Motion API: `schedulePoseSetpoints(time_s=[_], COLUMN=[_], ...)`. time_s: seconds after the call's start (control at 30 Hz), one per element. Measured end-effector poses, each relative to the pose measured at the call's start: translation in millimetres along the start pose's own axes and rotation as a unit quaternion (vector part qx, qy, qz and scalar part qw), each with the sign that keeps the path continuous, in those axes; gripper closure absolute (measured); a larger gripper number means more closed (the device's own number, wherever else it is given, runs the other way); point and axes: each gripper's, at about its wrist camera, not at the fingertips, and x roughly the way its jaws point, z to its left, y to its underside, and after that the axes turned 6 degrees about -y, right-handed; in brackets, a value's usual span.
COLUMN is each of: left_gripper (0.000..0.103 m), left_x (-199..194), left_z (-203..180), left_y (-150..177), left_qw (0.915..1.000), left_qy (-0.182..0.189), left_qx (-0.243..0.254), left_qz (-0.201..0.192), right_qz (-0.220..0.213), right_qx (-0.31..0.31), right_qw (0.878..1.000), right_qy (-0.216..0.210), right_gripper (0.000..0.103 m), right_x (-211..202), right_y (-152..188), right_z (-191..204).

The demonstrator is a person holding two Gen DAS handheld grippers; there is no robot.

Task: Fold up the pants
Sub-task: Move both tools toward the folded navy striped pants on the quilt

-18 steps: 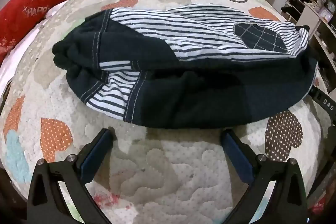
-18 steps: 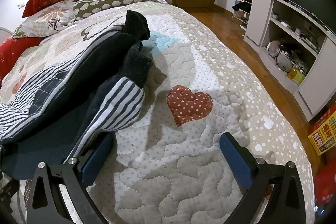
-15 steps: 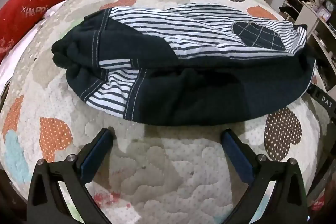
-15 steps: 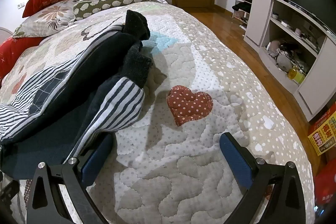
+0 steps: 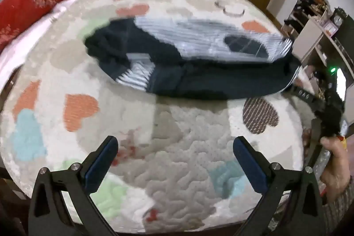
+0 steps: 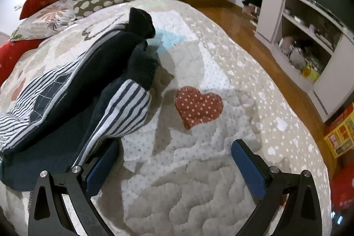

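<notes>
Left wrist view: pants (image 5: pixel 199 68) lie folded on the bed (image 5: pixel 177 169), ahead of my left gripper (image 5: pixel 174 160), jaws wide. Right gripper (image 6: pixel 174 167) likewise wide, beside them. Soft, limp fabric; I'd grasp the layered edge.

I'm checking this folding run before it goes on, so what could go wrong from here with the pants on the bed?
1. The pants lie in a loose, bulging stack; a nudge could spill the striped cuff out of the fold.
2. The right gripper is open with one finger right at the dark hem, so moving away might drag it.
3. The left gripper is open, away from the cloth, in a blurred view; a hasty grasp may miss.
</notes>
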Motion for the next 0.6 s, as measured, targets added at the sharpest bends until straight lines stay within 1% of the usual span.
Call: schedulePoseSetpoints(time_s=[0.07, 0.1, 0.13, 0.2, 0.3, 0.37, 0.47, 0.5, 0.6], left_gripper=[0.0, 0.0, 0.0, 0.0, 0.0, 0.0, 0.0, 0.0, 0.0], left_x=[-14.8, -23.1, -28.6, -33.4, -29.4, -23.0, -6.0, 0.4, 12.0], left_z=[4.9, 8.9, 12.9, 21.1, 30.5, 36.6, 44.0, 45.7, 48.6], left_y=[-4.9, -8.5, -10.5, -16.6, -24.1, -23.5, -26.5, -30.0, -35.6], left_qw=[0.9998, 0.9994, 0.999, 0.9981, 0.9971, 0.9967, 0.9958, 0.9949, 0.9936], left_qy=[0.004, 0.009, 0.014, 0.024, 0.035, 0.036, 0.042, 0.048, 0.051], left_qx=[-0.007, -0.014, -0.02, -0.036, -0.055, -0.065, -0.08, -0.088, -0.101], left_qz=[-0.017, -0.029, -0.037, -0.044, -0.039, -0.032, -0.01, -0.002, 0.007], right_qz=[0.011, 0.009, -0.007, -0.014, -0.007, -0.001, 0.006, 0.006, 0.004], right_qx=[-0.006, -0.01, -0.003, -0.001, -0.016, -0.027, -0.047, -0.048, -0.04], right_qw=[1.0, 1.0, 1.0, 0.999, 0.999, 0.999, 0.999, 0.999, 0.999], right_qy=[-0.01, -0.016, -0.025, -0.034, -0.034, -0.023, -0.004, -0.004, -0.022], right_gripper=[0.0, 0.0, 0.0, 0.0, 0.0, 0.0, 0.0, 0.0, 0.0], right_x=[0.0, 0.5, -1.5, -4.6, -5.4, -4.0, -3.0, -2.9, -5.0], right_y=[-0.9, -0.1, 4.0, 6.5, 8.9, 8.6, 8.8, 8.0, 8.6], right_z=[-2.0, -4.6, -8.9, -11.0, -9.2, -5.1, 2.5, 2.2, -4.9])
